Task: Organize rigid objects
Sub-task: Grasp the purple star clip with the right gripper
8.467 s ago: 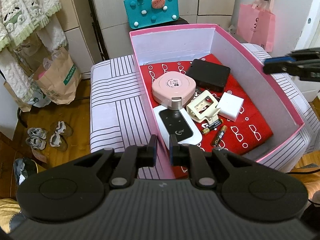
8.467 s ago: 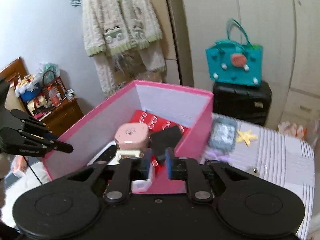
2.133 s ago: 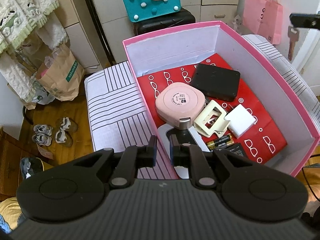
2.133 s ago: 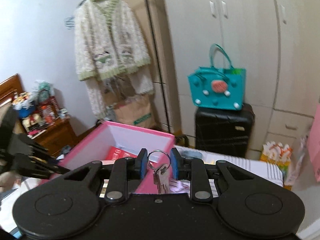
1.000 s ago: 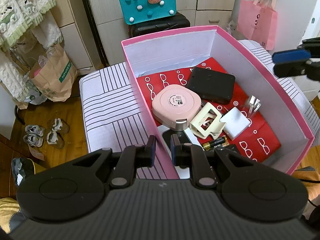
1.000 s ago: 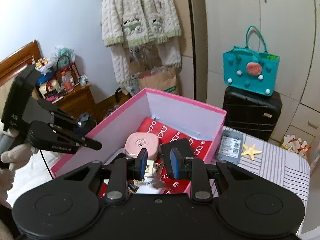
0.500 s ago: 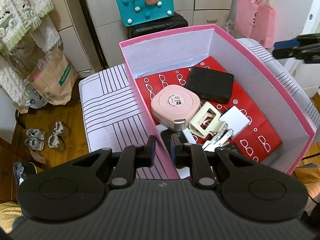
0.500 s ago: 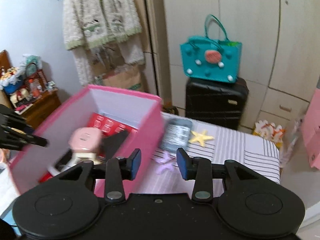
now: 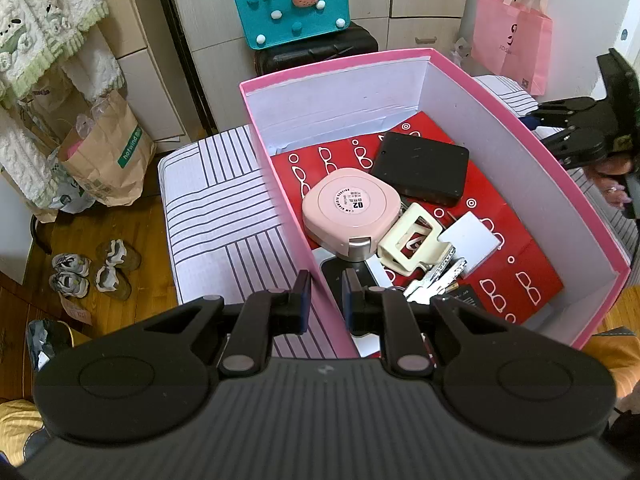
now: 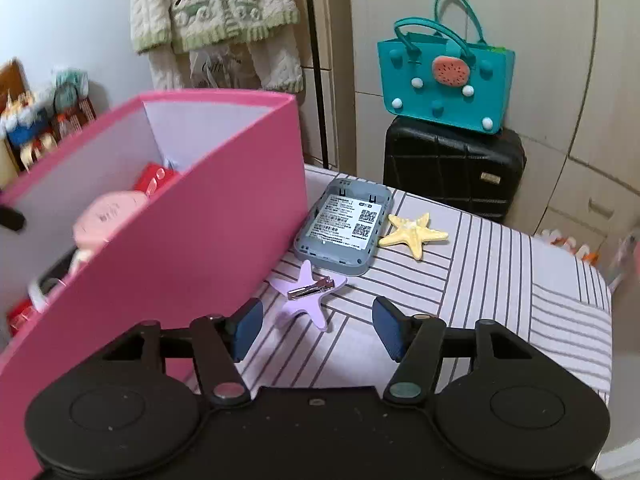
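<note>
- Straddling the near wall of a pink box [image 9: 516, 120], the left gripper [image 9: 325, 297] was clamped on that wall, one finger outside and one inside.
- Inside the box, on a red lining printed with white spectacles, sat a round pink case [image 9: 350, 210], with a black rectangular device [image 9: 420, 168] behind it.
- A cream hole punch [image 9: 412, 242] lay just beside the pink case, touching a white square adapter [image 9: 470, 238].
- A bunch of keys [image 9: 434, 278] lay at the near edge of the hole punch, partly hidden behind the left gripper's finger.
- A white device with a dark screen [image 9: 374, 270] lay under the pink case, mostly covered.
- The box stood on a striped cushioned surface [image 9: 224, 216].
- Outside the box, the right gripper [image 10: 316, 330] hovered low over the striped surface; its jaws had just been opening and stood wide apart, holding nothing.
- A purple star-shaped hair clip [image 10: 306, 294], its metal clasp facing up, lay on the surface just ahead of the open fingers, near the box's outer wall.
- Beyond it lay a grey device back [image 10: 344, 226] with a printed label, and a yellow starfish [image 10: 414, 234] touched its right edge.
- A teal handbag [image 10: 444, 84] sat on a black suitcase [image 10: 452, 168] by the wardrobe.
- From the left view, the right gripper appeared at the far right edge, beyond the box's wall.
</note>
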The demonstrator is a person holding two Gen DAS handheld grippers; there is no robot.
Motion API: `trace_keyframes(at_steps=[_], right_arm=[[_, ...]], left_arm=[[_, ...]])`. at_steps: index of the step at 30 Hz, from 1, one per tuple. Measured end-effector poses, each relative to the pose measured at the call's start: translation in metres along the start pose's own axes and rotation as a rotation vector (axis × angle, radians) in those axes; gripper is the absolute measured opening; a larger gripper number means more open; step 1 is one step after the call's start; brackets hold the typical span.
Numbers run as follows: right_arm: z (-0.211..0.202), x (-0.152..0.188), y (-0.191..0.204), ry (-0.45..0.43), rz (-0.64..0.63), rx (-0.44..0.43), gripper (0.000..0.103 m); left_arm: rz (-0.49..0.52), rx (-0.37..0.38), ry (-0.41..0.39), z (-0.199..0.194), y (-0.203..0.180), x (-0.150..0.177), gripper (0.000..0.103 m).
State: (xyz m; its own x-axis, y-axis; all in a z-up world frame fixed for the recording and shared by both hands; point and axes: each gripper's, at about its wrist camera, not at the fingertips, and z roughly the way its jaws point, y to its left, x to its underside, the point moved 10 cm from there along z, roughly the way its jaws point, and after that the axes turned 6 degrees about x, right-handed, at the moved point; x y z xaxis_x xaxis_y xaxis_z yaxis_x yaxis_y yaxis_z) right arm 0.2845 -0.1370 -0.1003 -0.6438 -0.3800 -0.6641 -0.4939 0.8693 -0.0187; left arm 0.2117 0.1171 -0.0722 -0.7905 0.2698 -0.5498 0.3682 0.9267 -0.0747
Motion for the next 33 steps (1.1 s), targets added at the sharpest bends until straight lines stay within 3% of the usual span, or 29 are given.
trace_keyframes(at_steps=[6, 11, 15, 16, 25, 33], right_arm=[[0.016, -0.004, -0.001, -0.023, -0.017, -0.013, 0.068], [0.024, -0.008, -0.002, -0.048, -0.011, 0.024, 0.068], [0.028, -0.002, 0.001, -0.064, -0.005, 0.027, 0.062], [0.027, -0.001, 0.001, -0.068, 0.004, 0.03, 0.051], [0.008, 0.01, -0.008, -0.032, 0.093, 0.069, 0.051], [-0.038, 0.004, -0.006, -0.034, 0.15, 0.103, 0.051]], left_arm=[[0.001, -0.003, 0.003, 0.0, 0.0, 0.0, 0.014], [-0.004, 0.004, 0.003, 0.0, -0.001, -0.001, 0.015], [-0.012, 0.004, -0.002, 0.0, -0.001, 0.0, 0.015], [-0.008, 0.0, -0.004, 0.0, -0.001, 0.0, 0.014], [-0.009, -0.004, -0.004, -0.001, 0.0, -0.001, 0.014], [-0.018, 0.0, -0.008, -0.001, 0.0, -0.001, 0.014]])
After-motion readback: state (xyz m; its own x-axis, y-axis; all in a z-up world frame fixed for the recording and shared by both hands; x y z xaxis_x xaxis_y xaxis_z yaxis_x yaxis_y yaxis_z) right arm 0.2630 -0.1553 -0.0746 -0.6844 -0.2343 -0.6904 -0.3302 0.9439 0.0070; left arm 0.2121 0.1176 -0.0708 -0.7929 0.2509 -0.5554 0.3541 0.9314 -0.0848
